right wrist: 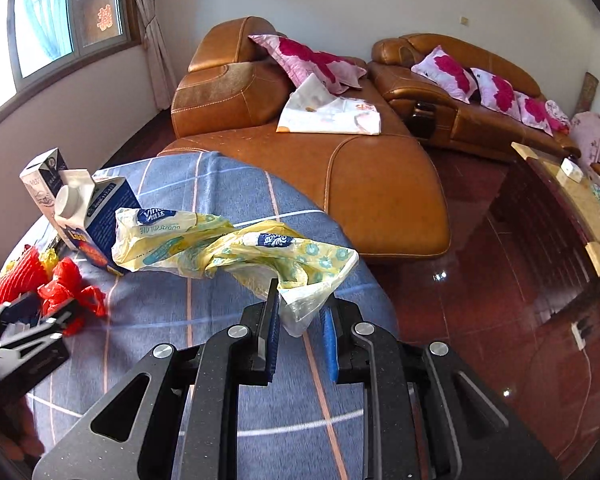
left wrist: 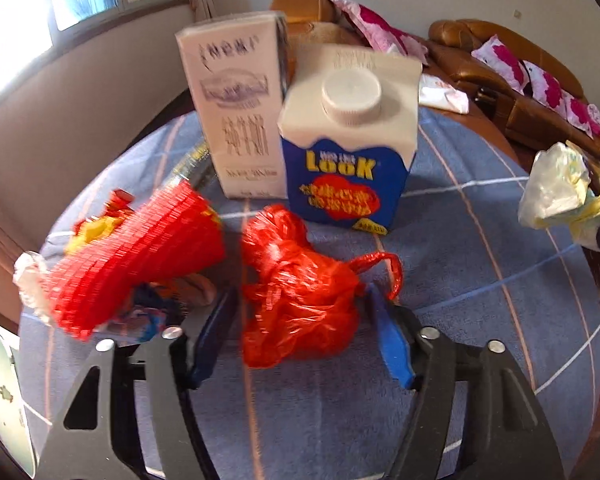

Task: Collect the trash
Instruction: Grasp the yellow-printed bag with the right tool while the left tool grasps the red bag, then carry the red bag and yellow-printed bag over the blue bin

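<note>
A crumpled red plastic bag (left wrist: 300, 288) lies on the blue checked tablecloth (left wrist: 480, 280). My left gripper (left wrist: 302, 292) straddles it, a blue pad on each side, and a thin gap shows at the left pad, so it is open. Left of the bag lies a red foam net (left wrist: 140, 248) with other wrappers. My right gripper (right wrist: 300, 300) is shut on a corner of a yellow and white plastic wrapper (right wrist: 228, 248), which hangs above the cloth. The same wrapper (left wrist: 556, 188) shows at the right edge of the left wrist view.
A tall white carton (left wrist: 236, 112) and a blue and white carton (left wrist: 348, 140) with a screw cap stand upright just behind the red bag. A brown leather sofa (right wrist: 300, 168) with pink pillows lies beyond the table. A low wooden table (right wrist: 572, 200) stands on the dark red floor at right.
</note>
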Action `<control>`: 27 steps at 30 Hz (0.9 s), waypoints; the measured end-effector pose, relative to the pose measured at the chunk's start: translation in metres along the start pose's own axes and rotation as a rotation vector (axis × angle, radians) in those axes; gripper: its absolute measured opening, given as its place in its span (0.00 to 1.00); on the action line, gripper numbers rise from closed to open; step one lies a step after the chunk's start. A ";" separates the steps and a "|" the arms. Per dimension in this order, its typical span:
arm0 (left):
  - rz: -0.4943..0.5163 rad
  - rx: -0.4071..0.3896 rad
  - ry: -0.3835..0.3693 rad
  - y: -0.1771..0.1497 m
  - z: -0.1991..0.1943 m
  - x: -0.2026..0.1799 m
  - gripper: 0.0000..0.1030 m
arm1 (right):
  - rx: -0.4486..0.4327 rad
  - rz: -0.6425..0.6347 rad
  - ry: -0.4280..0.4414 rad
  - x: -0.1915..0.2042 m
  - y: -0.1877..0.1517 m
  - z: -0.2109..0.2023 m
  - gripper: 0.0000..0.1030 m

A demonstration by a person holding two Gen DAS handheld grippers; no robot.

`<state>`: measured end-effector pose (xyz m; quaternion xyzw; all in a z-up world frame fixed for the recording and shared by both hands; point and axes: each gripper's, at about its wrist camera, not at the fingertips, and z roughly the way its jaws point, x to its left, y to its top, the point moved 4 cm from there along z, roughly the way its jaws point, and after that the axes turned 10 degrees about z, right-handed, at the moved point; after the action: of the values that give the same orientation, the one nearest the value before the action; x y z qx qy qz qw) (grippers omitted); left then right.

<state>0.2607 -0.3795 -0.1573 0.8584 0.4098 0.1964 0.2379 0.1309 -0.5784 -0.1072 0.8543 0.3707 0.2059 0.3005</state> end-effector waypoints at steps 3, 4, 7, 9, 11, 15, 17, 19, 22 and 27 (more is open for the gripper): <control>-0.006 0.006 -0.009 -0.003 0.009 -0.002 0.38 | 0.011 -0.005 0.003 0.003 -0.003 0.004 0.19; 0.000 0.008 -0.015 -0.003 0.009 -0.002 0.31 | 0.012 -0.004 0.003 0.004 -0.002 0.005 0.19; 0.002 -0.001 -0.010 -0.004 0.005 0.000 0.28 | 0.011 0.003 0.003 0.006 -0.001 0.006 0.19; 0.004 -0.008 -0.008 -0.008 -0.001 0.002 0.28 | 0.004 -0.002 0.005 0.009 -0.001 0.004 0.19; 0.013 -0.016 -0.008 -0.015 -0.011 0.004 0.28 | -0.009 -0.016 0.003 0.014 -0.004 -0.003 0.19; 0.037 -0.030 -0.014 -0.030 -0.034 0.010 0.28 | -0.021 -0.031 0.013 0.024 -0.011 -0.017 0.19; 0.038 -0.045 -0.001 -0.038 -0.048 0.018 0.28 | -0.025 -0.041 0.019 0.033 -0.016 -0.025 0.19; 0.043 -0.059 0.007 -0.047 -0.063 0.024 0.28 | -0.029 -0.051 0.030 0.041 -0.022 -0.034 0.19; 0.047 -0.071 0.012 -0.060 -0.081 0.034 0.28 | -0.033 -0.067 0.051 0.057 -0.032 -0.046 0.19; 0.025 -0.081 0.033 -0.077 -0.103 0.054 0.28 | -0.037 -0.086 0.078 0.079 -0.046 -0.065 0.19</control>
<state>0.1908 -0.2685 -0.1100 0.8498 0.3945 0.2300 0.2632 0.1204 -0.4705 -0.0796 0.8232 0.4147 0.2325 0.3103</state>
